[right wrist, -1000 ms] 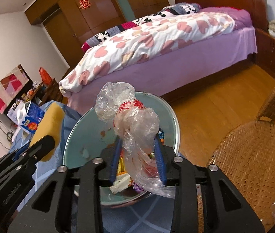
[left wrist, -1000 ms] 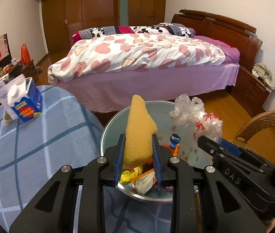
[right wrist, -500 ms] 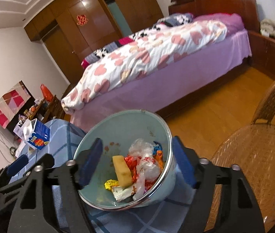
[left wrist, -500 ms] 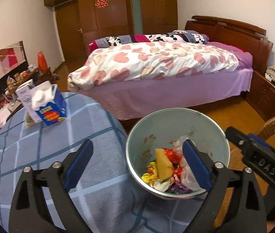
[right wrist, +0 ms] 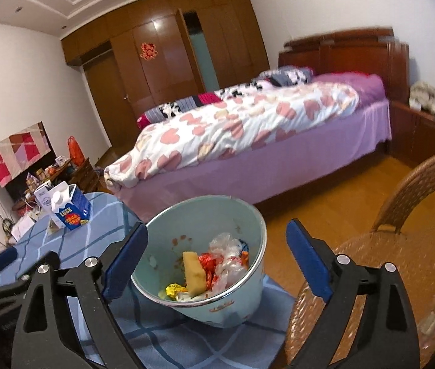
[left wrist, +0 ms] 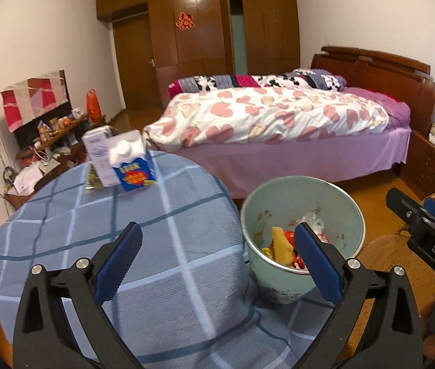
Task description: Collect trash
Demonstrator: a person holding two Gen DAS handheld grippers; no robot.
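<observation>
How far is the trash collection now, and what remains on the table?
Done: the yellow sponge and the crumpled plastic bag lie in the pale green bin with candy wrappers. In hand: nothing; the left gripper and right gripper are both open. Left: the blue carton and white carton stand on the checked tablecloth.

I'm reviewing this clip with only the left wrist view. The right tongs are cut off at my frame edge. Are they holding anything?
Observer: No. The right tongs are wide open and grip nothing. The pale green metal bin shows through the gap between them.
Operator: Is the crumpled clear plastic bag in that bin? It's half hidden for me.
Observer: Yes. The crumpled clear plastic bag lies inside the bin on the other trash, touching the right side of the yellow sponge wedge.
</observation>
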